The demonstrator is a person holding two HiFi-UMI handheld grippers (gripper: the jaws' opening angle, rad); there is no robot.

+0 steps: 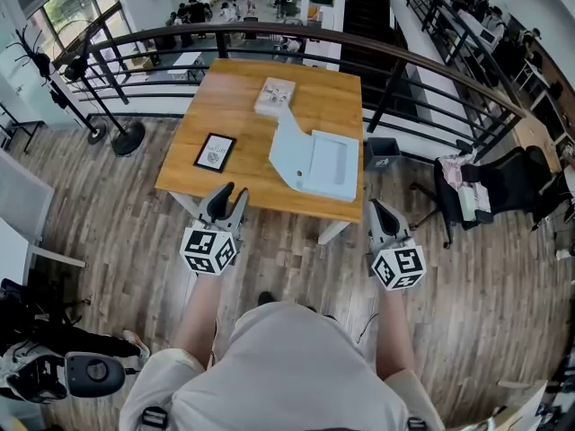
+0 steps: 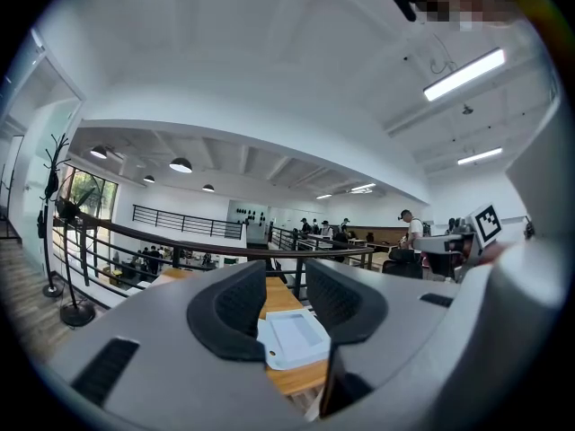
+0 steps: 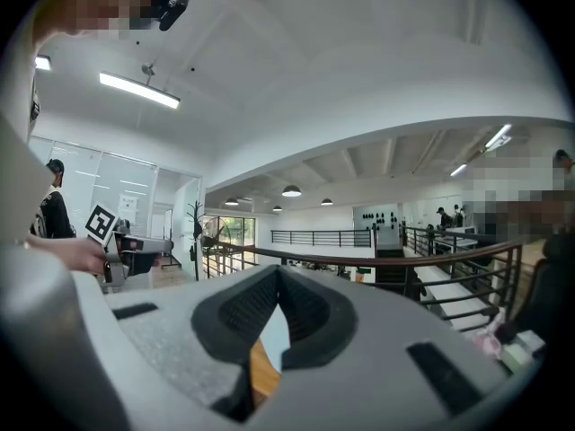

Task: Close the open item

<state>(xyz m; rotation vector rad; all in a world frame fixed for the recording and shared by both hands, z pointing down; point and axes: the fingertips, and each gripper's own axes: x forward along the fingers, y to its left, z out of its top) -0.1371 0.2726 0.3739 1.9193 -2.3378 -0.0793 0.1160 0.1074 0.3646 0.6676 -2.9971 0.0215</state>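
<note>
Wooden table stands by a curved railing and carries a pale blue case lying open on its near right part, lid flung out to the left (the tray side sits toward the table's right edge). A small framed picture lies to the case's left, and a book lies farther back. Both grippers hang short of the table's near edge, well apart from the case. The left gripper has its fingers parted with nothing between them; the right gripper has its fingers closed tip to tip, empty.
</note>
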